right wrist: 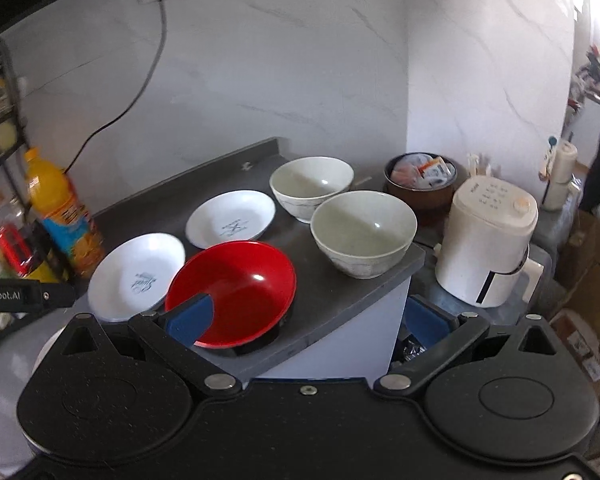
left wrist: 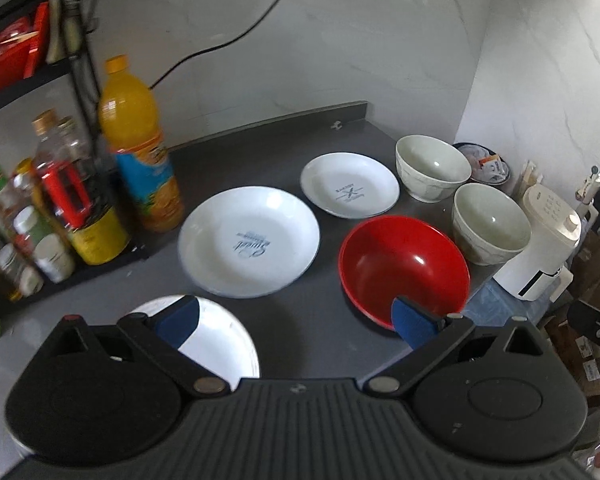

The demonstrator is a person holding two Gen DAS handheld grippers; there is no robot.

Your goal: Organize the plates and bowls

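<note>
On the dark grey counter [left wrist: 308, 328] lie a large white plate [left wrist: 249, 241], a smaller white plate [left wrist: 350, 185], a red bowl [left wrist: 404, 268] and two pale bowls [left wrist: 432, 168] [left wrist: 491, 227]. A third white plate [left wrist: 220, 344] lies nearest, partly under my left gripper [left wrist: 296, 320], which hangs open above the counter with nothing between its blue pads. In the right wrist view my right gripper [right wrist: 310, 318] is open over the counter's front corner, its left pad in front of the red bowl [right wrist: 236, 284]. The plates [right wrist: 138, 272] [right wrist: 231, 220] and pale bowls [right wrist: 312, 184] [right wrist: 364, 232] lie beyond.
An orange juice bottle [left wrist: 140, 148] and several bottles and jars [left wrist: 56, 220] stand on a black rack at left. A white appliance [right wrist: 488, 244] and a dark bowl of packets [right wrist: 420, 178] sit at right. A black cable [right wrist: 140, 80] hangs down the marble wall. Cardboard boxes [right wrist: 588, 280] lie at far right.
</note>
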